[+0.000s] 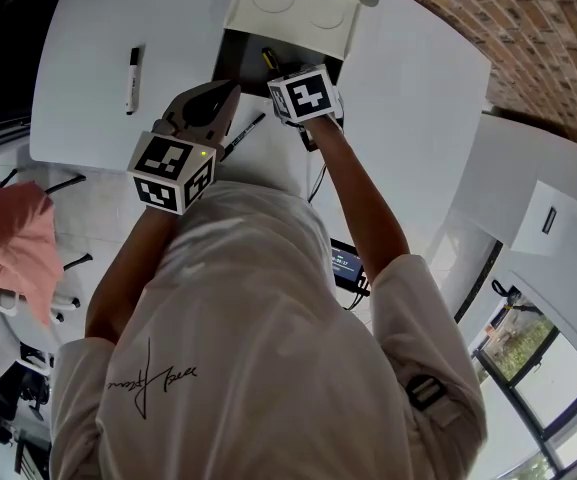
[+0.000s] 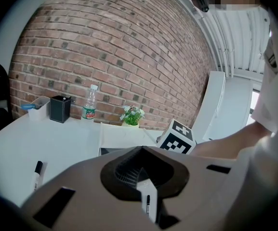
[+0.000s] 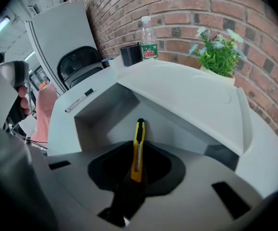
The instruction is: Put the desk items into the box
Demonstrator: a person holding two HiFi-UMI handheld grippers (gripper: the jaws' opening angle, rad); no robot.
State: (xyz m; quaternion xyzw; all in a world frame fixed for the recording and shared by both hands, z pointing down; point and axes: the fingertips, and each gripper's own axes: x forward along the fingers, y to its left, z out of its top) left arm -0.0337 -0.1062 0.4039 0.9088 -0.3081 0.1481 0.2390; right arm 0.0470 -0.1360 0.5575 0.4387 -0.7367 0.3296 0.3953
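Observation:
The white box [image 1: 236, 20] stands open at the table's far side, its lid [image 1: 298, 6] tipped back. My right gripper [image 3: 133, 174] is shut on a yellow utility knife [image 3: 139, 138] and points steeply down into the box's dark inside [image 3: 105, 119]. The knife [image 1: 268, 58] shows over the opening, beyond the right marker cube [image 1: 305, 94]. My left gripper [image 1: 230, 96] hovers shut and holds nothing, just left of the box. A white marker with a black cap [image 1: 245, 133] lies on the table beside it. Through the slit under the left gripper [image 2: 139, 170] that marker [image 2: 148, 205] shows.
A second marker [image 1: 133, 78] lies on the table to the left. Against the brick wall stand a black pen holder [image 2: 60, 109], a water bottle [image 2: 89, 102], a small plant [image 2: 132, 114] and a white cup [image 2: 36, 107]. A pink cloth [image 1: 13, 243] hangs over a chair at left.

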